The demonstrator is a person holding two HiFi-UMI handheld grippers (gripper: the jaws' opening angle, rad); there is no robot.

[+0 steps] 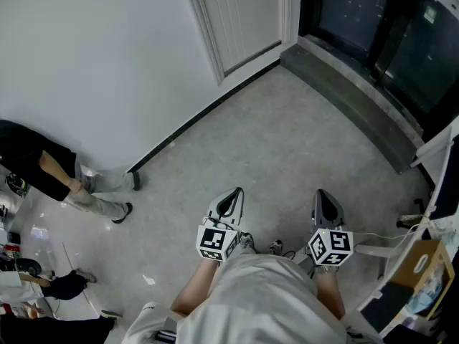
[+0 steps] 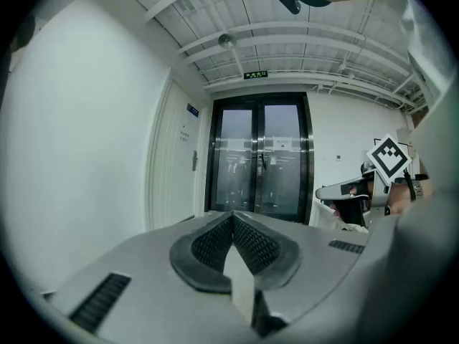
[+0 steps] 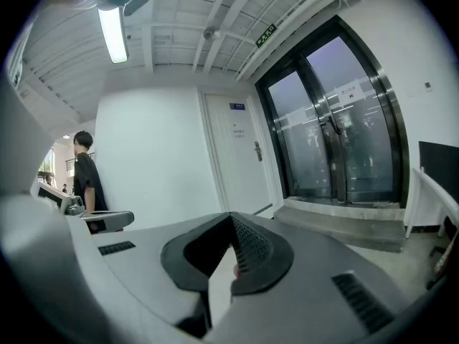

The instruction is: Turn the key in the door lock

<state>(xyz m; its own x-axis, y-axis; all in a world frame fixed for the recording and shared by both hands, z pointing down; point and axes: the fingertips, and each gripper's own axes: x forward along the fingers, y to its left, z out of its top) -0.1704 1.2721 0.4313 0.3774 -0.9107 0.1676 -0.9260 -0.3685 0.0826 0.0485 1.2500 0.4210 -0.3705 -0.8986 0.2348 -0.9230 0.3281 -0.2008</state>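
Observation:
The white door [image 1: 240,16] stands at the far end of the floor, well ahead of both grippers. Its handle and lock plate [image 3: 257,151] show small in the right gripper view, and again as the handle [image 2: 194,161] in the left gripper view; no key can be made out at this distance. My left gripper [image 1: 233,192] and right gripper [image 1: 324,193] are held side by side close to my body, pointing roughly toward the door. Both have their jaws shut with nothing between them, seen at the left gripper's tips [image 2: 233,217] and the right gripper's tips [image 3: 231,217].
Dark glass double doors [image 2: 259,156] stand to the right of the white door, behind a raised grey step [image 1: 351,95]. A person in black [image 1: 43,170] stands by the wall at left. A white desk [image 1: 437,153] and a cardboard box [image 1: 423,264] are at right.

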